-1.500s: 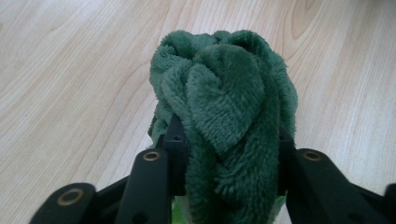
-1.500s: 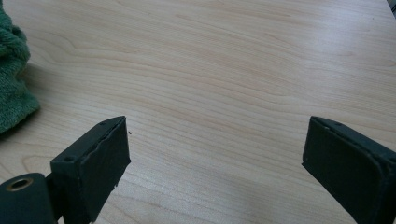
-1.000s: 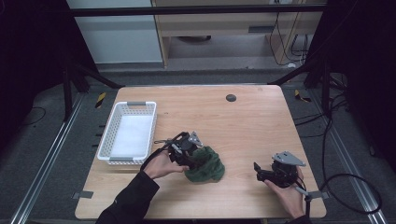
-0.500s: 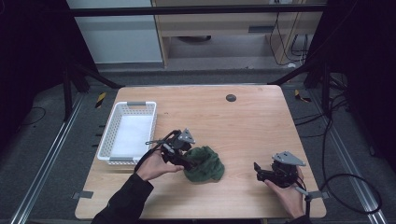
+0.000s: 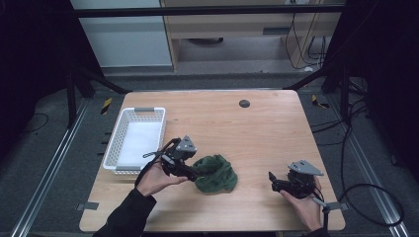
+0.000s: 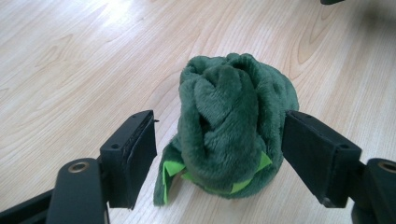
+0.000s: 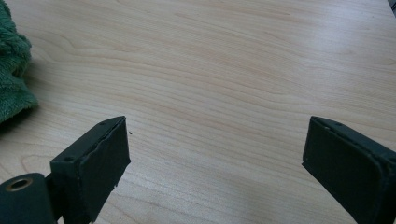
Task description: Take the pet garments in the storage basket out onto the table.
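From the high view, a dark green plush cloth (image 5: 215,173) lies bunched on the wooden tabletop (image 5: 247,133), toward the front and left of centre, with a white basket (image 5: 134,139) near it at the left edge; the left hand-held gripper (image 5: 190,174) sits at the cloth's left side, while the right hand-held gripper (image 5: 274,182) rests well apart at the front right. In the left gripper view, the left hand-held gripper (image 6: 217,154) stands released, its jaws spread either side of the plush cloth (image 6: 231,126), the right jaw touching or just beside the pile and the left one with a gap (a bright green trim shows at the bottom of the bundle). The risk here, I judge, is that closing on such a soft, loosely rolled mass pinches only an outer fold, so the roll could unwind or slip out when lifted. In the right gripper view, the right hand-held gripper (image 7: 215,154) is also spread wide over bare wood, the plush cloth (image 7: 14,79) at the left edge; it could not steady a sliding bundle from there.
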### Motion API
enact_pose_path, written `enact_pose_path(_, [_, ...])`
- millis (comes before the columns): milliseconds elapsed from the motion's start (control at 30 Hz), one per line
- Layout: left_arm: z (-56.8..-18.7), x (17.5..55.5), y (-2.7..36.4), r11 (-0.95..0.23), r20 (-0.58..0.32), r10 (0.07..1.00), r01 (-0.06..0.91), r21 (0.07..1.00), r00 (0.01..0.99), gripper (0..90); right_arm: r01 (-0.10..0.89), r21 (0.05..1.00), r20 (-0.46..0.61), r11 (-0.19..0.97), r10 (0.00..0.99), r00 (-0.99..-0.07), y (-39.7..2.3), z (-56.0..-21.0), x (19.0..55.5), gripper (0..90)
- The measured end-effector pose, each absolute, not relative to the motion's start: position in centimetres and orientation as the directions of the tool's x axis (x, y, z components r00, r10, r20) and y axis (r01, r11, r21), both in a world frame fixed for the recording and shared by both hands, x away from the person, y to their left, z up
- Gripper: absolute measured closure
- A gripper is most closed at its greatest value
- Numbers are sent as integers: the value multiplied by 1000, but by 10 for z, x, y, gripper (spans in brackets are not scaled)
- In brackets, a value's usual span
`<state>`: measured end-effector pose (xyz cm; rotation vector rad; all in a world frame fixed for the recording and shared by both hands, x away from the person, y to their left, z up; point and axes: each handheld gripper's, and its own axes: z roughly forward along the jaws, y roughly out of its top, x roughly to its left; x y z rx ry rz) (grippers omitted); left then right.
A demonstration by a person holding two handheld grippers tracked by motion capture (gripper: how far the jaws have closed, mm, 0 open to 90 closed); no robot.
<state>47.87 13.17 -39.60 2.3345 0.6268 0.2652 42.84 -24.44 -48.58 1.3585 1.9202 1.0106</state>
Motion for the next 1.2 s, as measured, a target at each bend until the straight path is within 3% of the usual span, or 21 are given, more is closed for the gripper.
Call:
enact_pose_path(700, [-403,458,181,-423,-28,684,428,799,729,250,516,833,-27,197,947,-319,-245,-486,428,71])
enact_pose_path(1200, [-435,434,205,-334,-30,774,448,829,633,361,517,835,-20,191,948,-318,-245,-487,426,68])
